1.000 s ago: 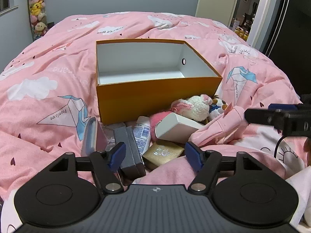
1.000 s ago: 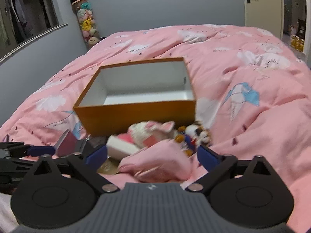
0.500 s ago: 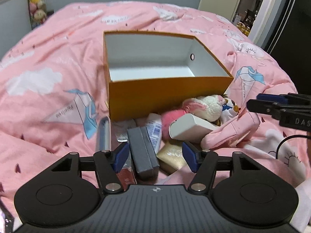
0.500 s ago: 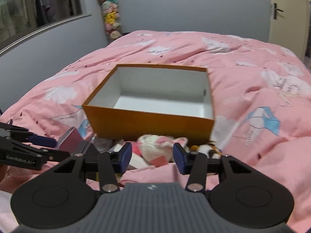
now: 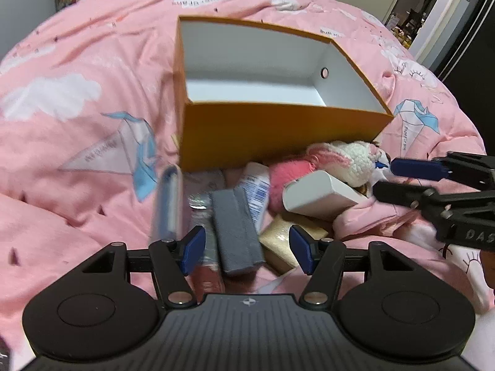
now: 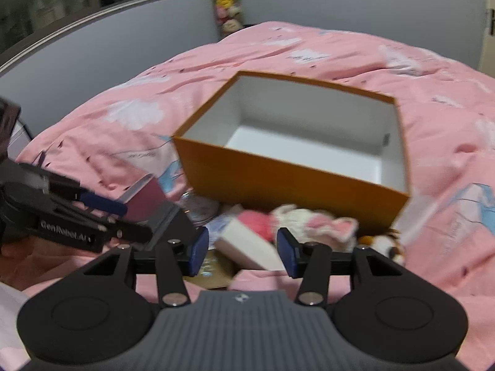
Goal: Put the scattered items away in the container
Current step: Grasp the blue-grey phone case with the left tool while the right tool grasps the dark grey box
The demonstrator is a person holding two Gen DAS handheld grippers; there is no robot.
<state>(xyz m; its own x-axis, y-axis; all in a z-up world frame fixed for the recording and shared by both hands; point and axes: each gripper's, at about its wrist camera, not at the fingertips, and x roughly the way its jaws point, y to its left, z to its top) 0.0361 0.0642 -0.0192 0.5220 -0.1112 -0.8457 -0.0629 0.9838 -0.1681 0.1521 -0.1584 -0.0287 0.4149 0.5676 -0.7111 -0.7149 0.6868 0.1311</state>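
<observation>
An open orange box [image 5: 278, 133] with a white, bare inside [image 6: 309, 142] sits on the pink bed. In front of it lies a pile: a grey box [image 5: 235, 232], a white box [image 5: 318, 198], a pink-and-white plush toy [image 5: 343, 160], a gold packet [image 5: 284, 241], a tube [image 5: 256, 185] and a blue case [image 5: 167, 204]. My left gripper [image 5: 247, 252] is open just above the grey box's near end, its pads clear of it. My right gripper [image 6: 242, 251] hovers over the white box [image 6: 247, 244]; its jaws are opening and its pads are not touching the box.
Each gripper shows in the other's view: the right gripper [image 5: 385, 179] at the right of the pile, the left gripper [image 6: 130, 219] at the left. A rumpled fold of the pink duvet [image 5: 371, 219] lies against the pile. A doorway [image 5: 411, 6] is at the far right.
The right jaws narrowed from wide to about half, and that gripper swung left over the white box. The left gripper dropped closer to the pile, over the grey box.
</observation>
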